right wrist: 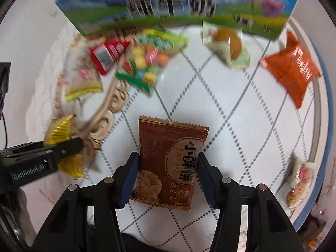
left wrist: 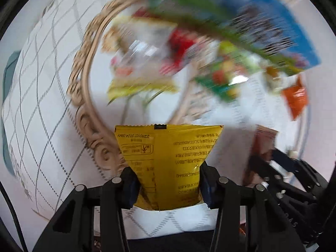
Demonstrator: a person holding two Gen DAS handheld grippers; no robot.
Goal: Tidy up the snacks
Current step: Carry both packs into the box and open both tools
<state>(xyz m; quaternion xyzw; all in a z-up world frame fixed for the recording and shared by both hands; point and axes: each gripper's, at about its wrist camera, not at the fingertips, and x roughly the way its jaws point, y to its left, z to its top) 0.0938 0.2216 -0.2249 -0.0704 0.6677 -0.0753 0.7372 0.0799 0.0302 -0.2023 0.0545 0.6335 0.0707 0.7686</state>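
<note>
My left claw (left wrist: pixel 168 187) pinched the yellow packet (left wrist: pixel 168 163) upright, and my right claw (right wrist: pixel 166 180) clamped the brown biscuit packet (right wrist: pixel 168 163), both clear of the surface. The wicker tray (left wrist: pixel 84 96) lay ahead-left of both, nearer my left.

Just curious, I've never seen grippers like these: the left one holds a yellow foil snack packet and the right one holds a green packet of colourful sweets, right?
Not quite. The left gripper does hold the yellow foil snack packet, but the right gripper holds a brown biscuit packet, as the right wrist view shows. The green packet of colourful sweets lies by the carved wooden tray.
</note>
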